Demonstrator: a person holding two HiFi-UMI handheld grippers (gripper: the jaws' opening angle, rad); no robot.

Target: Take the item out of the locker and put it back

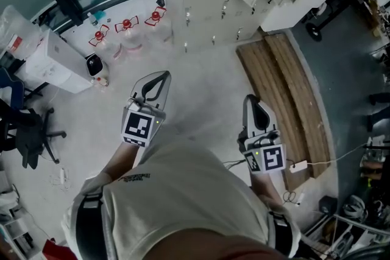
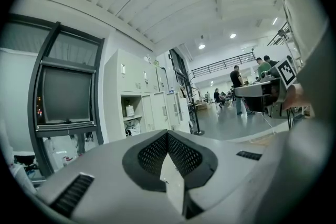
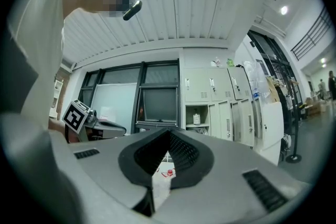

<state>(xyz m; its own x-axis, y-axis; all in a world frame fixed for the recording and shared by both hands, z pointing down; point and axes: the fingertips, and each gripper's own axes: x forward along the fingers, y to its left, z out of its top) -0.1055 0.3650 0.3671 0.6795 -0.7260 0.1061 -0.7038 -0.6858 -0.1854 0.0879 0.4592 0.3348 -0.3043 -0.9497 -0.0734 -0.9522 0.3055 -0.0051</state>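
on the grey concrete floor [image 1: 201, 100] of a big hall we stand with a gripper in each hand, both held out in front of our body and well apart from each other. the left gripper [image 1: 165, 73] has its two jaws closed: the tips touch each other and nothing is between them. in the left gripper view this gripper [image 2: 168, 133] shows only a narrow gap below the joined tips, and through it we see floor. the right gripper [image 1: 248, 98] is closed in the same way and is also empty. through the small gap below its tips in the right gripper view we see one of the red and white objects [image 3: 169, 172] that lie on the floor. the pale grey metal locker [image 3: 210, 93] stands ahead of us, well apart from both grippers. one of its compartments is open, and the small white container [image 3: 196, 118] stands upright inside it on the shelf. the left gripper view shows the same locker [image 2: 131, 73] with the container [image 2: 129, 110] in the open compartment. in the compartment under it there are some tangled things, and we cannot tell what they are. brown wooden planks [image 1: 283, 94] lie on the floor near the right gripper, and a black office chair [image 1: 24, 131] stands far to the left.
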